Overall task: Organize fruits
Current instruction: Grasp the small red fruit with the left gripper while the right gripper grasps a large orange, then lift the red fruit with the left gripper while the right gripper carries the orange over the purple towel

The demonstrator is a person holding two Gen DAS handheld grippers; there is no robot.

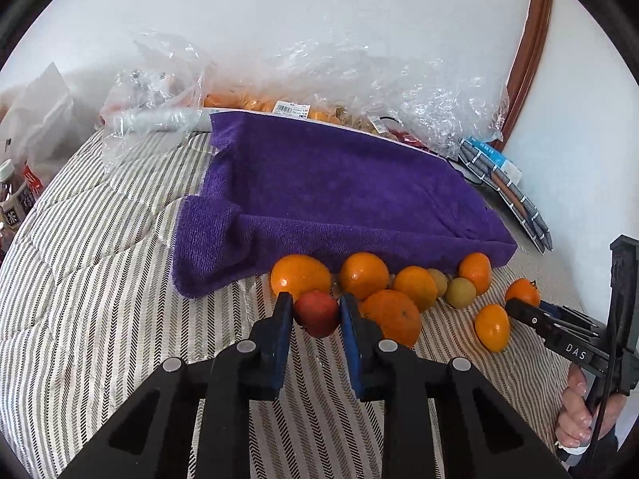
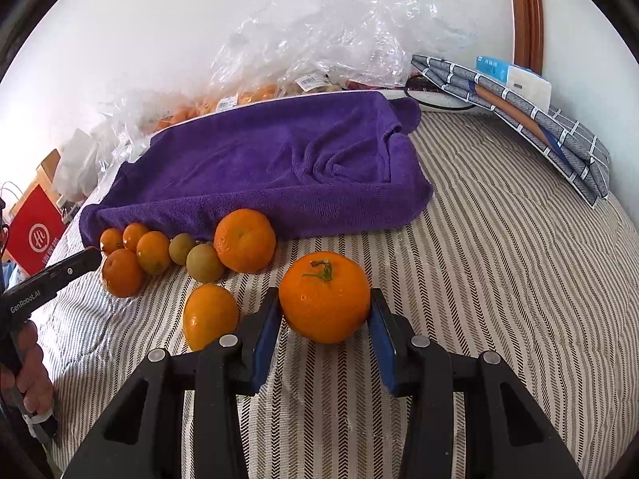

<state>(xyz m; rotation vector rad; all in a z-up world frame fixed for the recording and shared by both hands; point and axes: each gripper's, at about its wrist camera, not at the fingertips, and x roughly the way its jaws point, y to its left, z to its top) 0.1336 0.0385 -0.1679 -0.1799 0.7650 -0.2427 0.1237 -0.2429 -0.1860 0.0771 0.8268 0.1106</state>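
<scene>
My left gripper (image 1: 315, 304) is shut on a small red fruit (image 1: 316, 315), its blue pads pressing both sides. Just behind it, several oranges (image 1: 363, 275) and two small greenish-brown fruits (image 1: 460, 292) lie in a row along the front edge of a purple towel (image 1: 339, 183). My right gripper (image 2: 324, 299) is shut on a large orange with a green stem (image 2: 324, 295), resting on the striped bedcover (image 2: 499, 259). A loose orange (image 2: 209, 315) lies just left of it. The left gripper (image 2: 90, 258) shows at the left edge of the right wrist view, by the fruit row (image 2: 153, 251).
Crumpled clear plastic bags (image 1: 399, 80) with packed fruit lie behind the towel against the white wall. A folded grey checked cloth (image 2: 539, 119) sits at the right, bottles (image 1: 12, 195) at the far left, and a red bag (image 2: 34, 235) beside the bed. A hand (image 1: 575, 411) holds the right gripper.
</scene>
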